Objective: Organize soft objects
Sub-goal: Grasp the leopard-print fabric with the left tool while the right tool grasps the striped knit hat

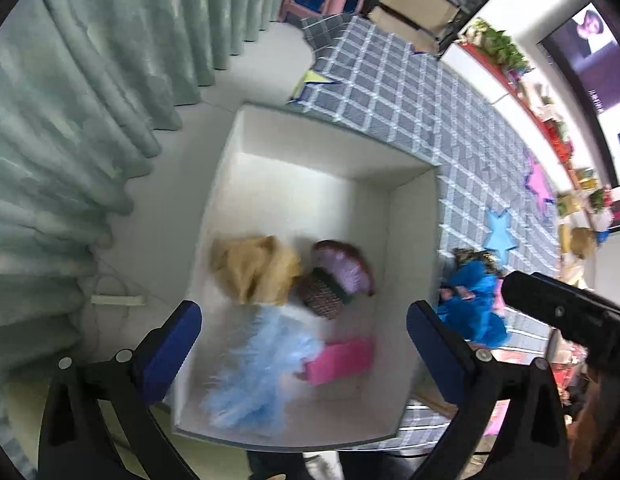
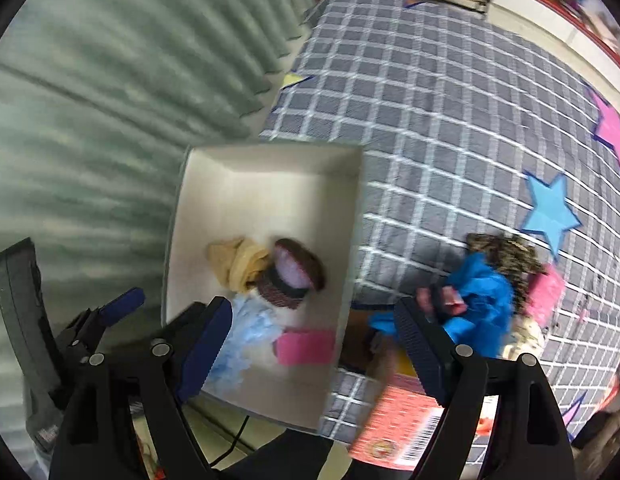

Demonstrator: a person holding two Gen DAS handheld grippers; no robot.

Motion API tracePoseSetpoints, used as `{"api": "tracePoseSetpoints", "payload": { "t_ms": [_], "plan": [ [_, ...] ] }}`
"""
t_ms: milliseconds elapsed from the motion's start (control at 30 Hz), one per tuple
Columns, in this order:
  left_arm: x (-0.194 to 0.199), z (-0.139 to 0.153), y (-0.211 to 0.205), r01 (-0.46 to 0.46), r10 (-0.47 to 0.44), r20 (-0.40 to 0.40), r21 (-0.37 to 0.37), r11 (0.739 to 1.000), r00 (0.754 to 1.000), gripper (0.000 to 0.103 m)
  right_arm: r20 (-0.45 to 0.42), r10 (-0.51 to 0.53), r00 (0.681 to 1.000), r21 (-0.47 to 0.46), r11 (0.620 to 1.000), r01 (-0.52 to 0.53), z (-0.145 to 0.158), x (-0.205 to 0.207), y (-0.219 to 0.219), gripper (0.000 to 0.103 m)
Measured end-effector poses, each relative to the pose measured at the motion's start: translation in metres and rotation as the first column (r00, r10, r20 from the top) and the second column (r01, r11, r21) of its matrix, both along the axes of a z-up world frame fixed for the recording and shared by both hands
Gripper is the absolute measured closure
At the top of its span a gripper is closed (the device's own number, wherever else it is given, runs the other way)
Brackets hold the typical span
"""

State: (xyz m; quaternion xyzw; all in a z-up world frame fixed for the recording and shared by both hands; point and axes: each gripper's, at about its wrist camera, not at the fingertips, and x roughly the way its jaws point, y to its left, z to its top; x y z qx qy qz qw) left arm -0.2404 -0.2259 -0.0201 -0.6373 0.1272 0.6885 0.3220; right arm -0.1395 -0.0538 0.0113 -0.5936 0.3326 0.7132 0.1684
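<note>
A white open box (image 1: 410,232) (image 2: 350,240) stands on the floor. In it lie a yellow cloth (image 1: 255,270) (image 2: 237,264), a purple-and-brown knitted plush (image 1: 338,276) (image 2: 291,276), a fluffy light-blue piece (image 1: 257,372) (image 2: 245,340) and a pink pad (image 1: 340,360) (image 2: 305,346). My left gripper (image 1: 303,344) is open and empty above the box. My right gripper (image 2: 314,344) is open and empty over the box's right wall. A pile with a bright blue cloth (image 1: 474,304) (image 2: 482,304), a leopard-print piece (image 2: 506,256) and a pink piece (image 2: 544,292) lies on the rug right of the box.
A grey checked rug (image 1: 410,92) (image 2: 430,100) with star shapes covers the floor. Green curtains (image 1: 69,120) (image 2: 89,120) hang on the left. A white power strip (image 1: 117,300) lies by the curtain. A red printed package (image 2: 406,428) lies near the box. Cardboard boxes (image 1: 418,8) stand far back.
</note>
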Motion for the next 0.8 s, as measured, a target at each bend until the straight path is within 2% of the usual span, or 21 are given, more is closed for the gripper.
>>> {"api": "tracePoseSetpoints", "payload": {
  "t_ms": [167,233,333,433,567,667,700,800],
  "plan": [
    [0.014,0.006,0.03,0.07,-0.071,0.013,0.022,0.997,0.997,0.0,0.01,-0.139,0.99,0.027,0.99,0.139,0.006,0.048,0.047,0.019],
    [0.025,0.008,0.044,0.109,-0.11,0.018,0.028,0.994,0.994,0.0,0.044,-0.219,0.975,0.039,0.975,0.218,0.0,0.074,0.07,0.019],
    [0.041,0.008,0.064,0.164,-0.164,0.029,0.022,0.986,0.986,0.0,0.098,-0.318,0.943,0.022,0.948,0.317,-0.019,0.111,0.096,0.019],
    [0.055,0.007,0.078,0.202,-0.203,0.04,0.011,0.979,0.978,0.0,0.155,-0.367,0.917,-0.004,0.928,0.372,-0.045,0.135,0.11,0.019],
    [0.068,0.007,0.084,0.234,-0.233,0.038,-0.016,0.972,0.972,0.0,0.213,-0.345,0.914,-0.032,0.933,0.359,-0.077,0.141,0.114,0.019],
    [0.075,0.005,0.086,0.235,-0.234,0.041,-0.045,0.971,0.971,0.0,0.197,-0.287,0.938,-0.088,0.947,0.308,-0.099,0.128,0.112,0.019],
    [0.076,0.004,0.086,0.234,-0.232,0.044,-0.056,0.971,0.972,0.0,0.192,-0.234,0.953,-0.106,0.96,0.257,-0.109,0.115,0.11,0.019],
    [0.082,0.002,0.089,0.233,-0.23,0.04,-0.084,0.969,0.972,0.0,0.228,-0.102,0.968,-0.089,0.988,0.126,-0.135,0.09,0.101,0.019]
  ]
}}
